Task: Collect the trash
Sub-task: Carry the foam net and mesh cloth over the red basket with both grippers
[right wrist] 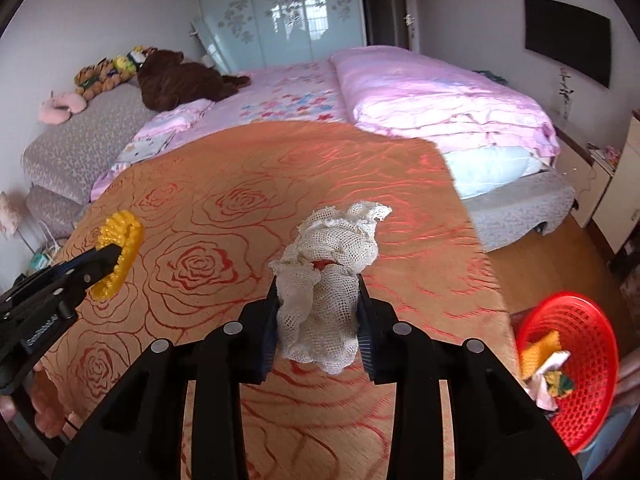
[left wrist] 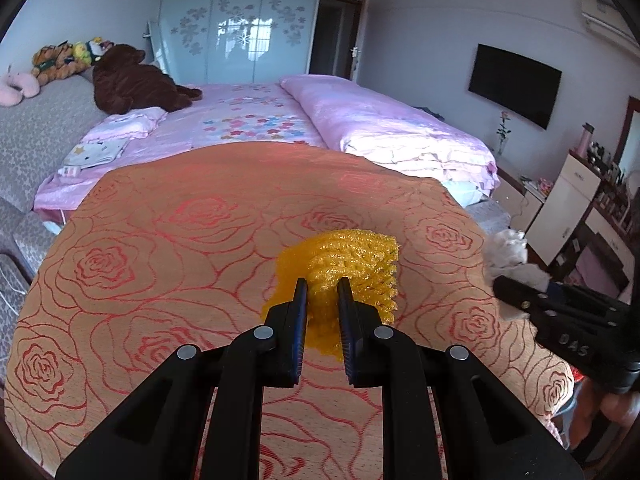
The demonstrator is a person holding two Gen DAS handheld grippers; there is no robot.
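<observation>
Two nets gripped over the cloth, one per gripper, basket waiting at right.

Left wrist view: left gripper point(left wrist: 323, 284) clamped on yellow net point(left wrist: 352, 268), a ribbed, springy foam mesh sleeve, held clear above the rose-patterned orange cloth point(left wrist: 160, 248), likely for carrying off. Right wrist view: right gripper point(right wrist: 320, 300) pinching white net point(right wrist: 328, 280), soft, open-weave, crumpled, bulging between the pads; red basket point(right wrist: 592, 344), perforated plastic, low at the right past the cloth edge, already holds scraps, so probably the drop point.

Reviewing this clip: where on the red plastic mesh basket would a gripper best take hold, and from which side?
On the red plastic mesh basket, probably the upper rim, approached from above: it sits tilted with its opening up, the rim is thin, and the trash lies lower inside.
</observation>
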